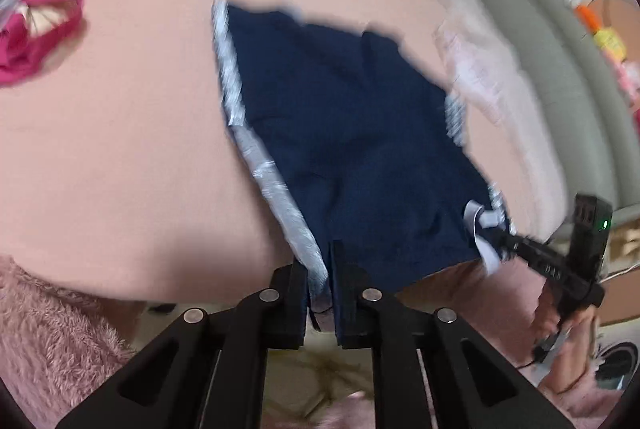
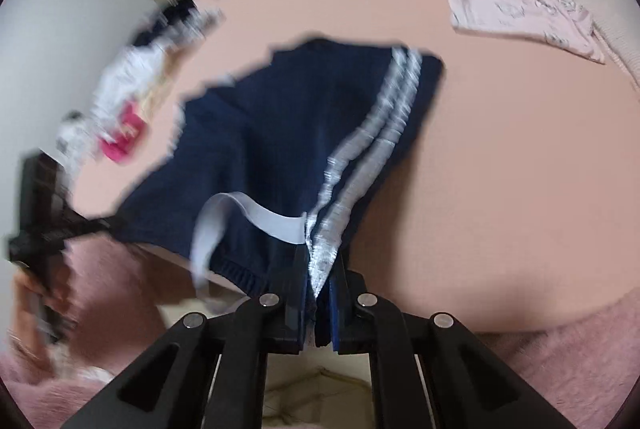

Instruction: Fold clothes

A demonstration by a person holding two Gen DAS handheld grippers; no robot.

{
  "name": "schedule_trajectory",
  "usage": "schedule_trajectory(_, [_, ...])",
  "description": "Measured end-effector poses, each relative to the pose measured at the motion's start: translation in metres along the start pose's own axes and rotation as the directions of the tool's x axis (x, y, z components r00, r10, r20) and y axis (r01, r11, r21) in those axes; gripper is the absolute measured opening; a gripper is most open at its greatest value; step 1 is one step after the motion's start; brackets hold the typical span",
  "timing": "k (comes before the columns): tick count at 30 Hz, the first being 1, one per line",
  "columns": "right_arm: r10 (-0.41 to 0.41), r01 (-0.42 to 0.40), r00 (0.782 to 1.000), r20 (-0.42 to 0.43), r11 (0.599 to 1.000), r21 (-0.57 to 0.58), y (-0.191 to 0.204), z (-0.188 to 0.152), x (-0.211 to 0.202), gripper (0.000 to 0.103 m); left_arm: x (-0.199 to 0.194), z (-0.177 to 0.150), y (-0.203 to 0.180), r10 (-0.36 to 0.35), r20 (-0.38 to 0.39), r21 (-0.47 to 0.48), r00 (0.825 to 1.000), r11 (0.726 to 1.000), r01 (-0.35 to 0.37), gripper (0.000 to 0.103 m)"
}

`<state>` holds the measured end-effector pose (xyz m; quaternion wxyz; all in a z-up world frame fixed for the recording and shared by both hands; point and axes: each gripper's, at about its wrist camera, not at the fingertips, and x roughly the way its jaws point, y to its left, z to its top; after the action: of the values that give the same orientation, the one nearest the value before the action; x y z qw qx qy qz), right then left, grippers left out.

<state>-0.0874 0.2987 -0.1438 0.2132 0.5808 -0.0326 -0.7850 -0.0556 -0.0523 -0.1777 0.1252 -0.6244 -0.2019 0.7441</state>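
Note:
Navy shorts [image 1: 344,133] with white side stripes hang stretched over the pink bed sheet [image 1: 120,149]. My left gripper [image 1: 320,269] is shut on one striped corner of the waistband. My right gripper [image 2: 318,269] is shut on the other striped corner of the shorts [image 2: 280,133]; it also shows in the left wrist view [image 1: 508,241]. A white drawstring [image 2: 256,213] dangles from the waistband. The left gripper shows at the left edge of the right wrist view [image 2: 92,225]. Both views are motion-blurred.
A folded pale pink garment [image 2: 520,13] lies at the far right of the bed. A heap of pink, white and cream clothes [image 1: 48,21] sits at the far left. A fuzzy pink blanket [image 1: 52,341] covers the near edge. A grey headboard [image 1: 560,69] stands right.

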Motion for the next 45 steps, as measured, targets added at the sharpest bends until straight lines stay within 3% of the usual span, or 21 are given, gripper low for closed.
schedule_trajectory(1, [-0.057,0.058,0.995,-0.076,0.998,0.015,-0.006,-0.002,0.018,0.013,0.012,0.001,0.004,0.025,-0.067,-0.015,0.997,1.0,-0.026,0.013])
schedule_trajectory(3, [-0.057,0.067,0.989,-0.14,0.996,0.064,-0.016,-0.005,0.03,0.015,0.012,0.0,0.011,0.011,-0.079,-0.035,0.997,0.999,-0.013,0.016])
schedule_trajectory(5, [-0.021,0.027,0.997,-0.073,0.996,0.085,-0.02,-0.003,0.014,0.021,-0.005,0.004,0.013,0.007,-0.004,-0.019,1.0,1.0,-0.007,0.023])
schedule_trajectory(7, [-0.066,0.063,0.997,0.042,0.995,0.071,-0.022,0.009,-0.008,0.031,-0.023,0.018,0.011,0.032,0.096,0.031,0.995,0.999,-0.035,0.023])
schedule_trajectory(9, [-0.11,0.102,0.981,0.158,0.993,0.061,-0.024,0.022,-0.031,0.039,-0.032,0.037,0.001,0.046,0.158,0.085,0.986,0.995,-0.06,0.023])
schedule_trajectory(12, [-0.163,0.164,0.968,0.191,0.986,0.009,-0.025,0.06,-0.023,0.039,-0.026,0.07,-0.044,-0.004,0.234,0.242,0.972,0.969,-0.055,0.023])
schedule_trajectory(15, [-0.205,0.217,0.959,0.197,0.975,-0.04,-0.022,0.108,0.002,0.039,0.001,0.099,-0.077,0.052,0.279,0.304,0.959,0.942,-0.14,0.023])
schedule_trajectory(20, [-0.228,0.238,0.964,0.136,0.969,-0.062,-0.048,0.139,0.03,0.04,0.048,0.143,-0.104,0.079,0.266,0.279,0.961,0.948,-0.156,0.023])
schedule_trajectory(24, [-0.267,0.278,0.959,0.1,0.951,-0.131,-0.059,0.158,0.064,0.04,0.056,0.151,-0.109,0.02,0.232,0.299,0.972,0.95,-0.092,0.024])
schedule_trajectory(27, [-0.208,0.216,0.974,0.087,0.972,-0.093,-0.073,0.158,0.075,0.04,0.063,0.156,-0.12,0.048,0.255,0.365,0.966,0.92,-0.142,0.028])
schedule_trajectory(30, [-0.182,0.188,0.98,0.08,0.979,-0.083,-0.078,0.16,0.081,0.04,0.078,0.164,-0.125,0.157,0.232,0.333,0.96,0.915,-0.229,0.03])
schedule_trajectory(32, [-0.18,0.188,0.98,0.083,0.976,-0.109,-0.077,0.163,0.081,0.036,0.081,0.165,-0.122,0.13,0.213,0.307,0.968,0.932,-0.193,0.029])
schedule_trajectory(33, [-0.183,0.192,0.979,0.088,0.975,-0.114,-0.076,0.164,0.081,0.02,0.081,0.164,-0.121,0.104,0.207,0.297,0.973,0.941,-0.164,0.029])
schedule_trajectory(35, [-0.178,0.188,0.98,0.087,0.975,-0.115,-0.078,0.165,0.081,0.009,0.08,0.163,-0.121,0.083,0.218,0.279,0.972,0.949,-0.144,0.007])
schedule_trajectory(36, [-0.175,0.184,0.981,0.089,0.977,-0.112,-0.079,0.166,0.08,0.006,0.077,0.162,-0.124,0.085,0.238,0.282,0.968,0.947,-0.153,0.005])
schedule_trajectory(45, [-0.168,0.179,0.966,0.197,0.983,-0.035,-0.101,0.17,0.039,0.005,0.061,0.186,-0.161,0.012,0.305,0.354,0.952,0.927,-0.125,0.003])
